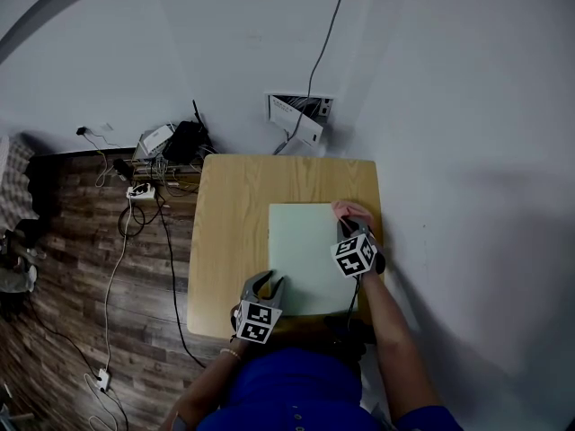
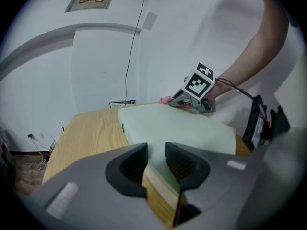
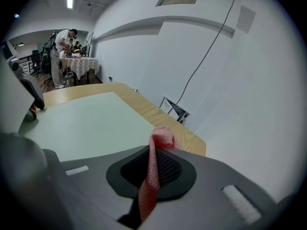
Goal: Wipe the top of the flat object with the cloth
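Head view shows the right tool (image 1: 350, 227) pinching the pink cloth (image 1: 349, 210) tight at the far right corner of the green board (image 1: 304, 259), ready to rub its top. The left tool (image 1: 266, 282) sits by the board's near corner on the surface (image 1: 229, 223), jaws a little apart and holding nothing, maybe to stop the board sliding.
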A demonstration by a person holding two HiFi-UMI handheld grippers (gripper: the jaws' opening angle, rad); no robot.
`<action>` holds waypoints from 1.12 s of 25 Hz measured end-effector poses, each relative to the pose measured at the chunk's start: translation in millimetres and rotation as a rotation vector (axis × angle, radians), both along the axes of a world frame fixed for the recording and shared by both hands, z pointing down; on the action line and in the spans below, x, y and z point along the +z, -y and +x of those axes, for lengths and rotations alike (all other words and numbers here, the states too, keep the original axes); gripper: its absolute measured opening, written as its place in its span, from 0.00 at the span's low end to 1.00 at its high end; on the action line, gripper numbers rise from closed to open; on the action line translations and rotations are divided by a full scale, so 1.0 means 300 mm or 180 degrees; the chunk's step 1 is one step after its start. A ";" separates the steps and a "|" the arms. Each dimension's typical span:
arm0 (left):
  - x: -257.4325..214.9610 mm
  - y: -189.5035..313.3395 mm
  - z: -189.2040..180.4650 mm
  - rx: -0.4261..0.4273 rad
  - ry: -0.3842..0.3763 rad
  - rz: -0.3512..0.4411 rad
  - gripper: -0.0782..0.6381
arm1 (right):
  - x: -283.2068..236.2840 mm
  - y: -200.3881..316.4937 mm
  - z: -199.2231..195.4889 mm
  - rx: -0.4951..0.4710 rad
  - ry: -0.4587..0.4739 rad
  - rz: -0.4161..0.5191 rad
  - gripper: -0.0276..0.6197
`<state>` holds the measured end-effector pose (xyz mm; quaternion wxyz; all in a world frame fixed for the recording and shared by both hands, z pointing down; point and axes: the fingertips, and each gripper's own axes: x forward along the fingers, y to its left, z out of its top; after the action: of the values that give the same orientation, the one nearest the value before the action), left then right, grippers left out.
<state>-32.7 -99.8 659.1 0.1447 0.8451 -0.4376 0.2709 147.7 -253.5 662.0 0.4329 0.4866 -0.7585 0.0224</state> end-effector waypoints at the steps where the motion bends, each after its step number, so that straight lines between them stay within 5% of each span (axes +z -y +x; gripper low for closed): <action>1: 0.000 -0.001 0.000 0.0001 0.0002 -0.0002 0.27 | 0.001 0.000 0.000 0.0000 0.0011 0.0005 0.06; 10: 0.004 -0.003 -0.002 -0.0002 0.0009 -0.0010 0.27 | -0.004 -0.001 0.000 0.0059 0.0077 0.0015 0.06; 14: -0.002 -0.005 -0.007 -0.0007 -0.0010 0.0004 0.27 | -0.076 -0.013 -0.055 0.0072 0.0372 0.0163 0.07; 19: -0.001 -0.005 -0.010 -0.0015 -0.0022 0.0010 0.27 | -0.202 -0.052 -0.219 -0.0203 0.0816 0.0424 0.07; 28: -0.001 -0.005 -0.002 0.0009 -0.0026 0.0012 0.27 | -0.238 -0.169 -0.485 -0.0819 0.0943 0.0371 0.07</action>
<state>-33.3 -98.4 658.9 0.1445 0.8471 -0.4363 0.2668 2.2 -202.8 590.5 0.2871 0.4013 -0.8698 -0.0057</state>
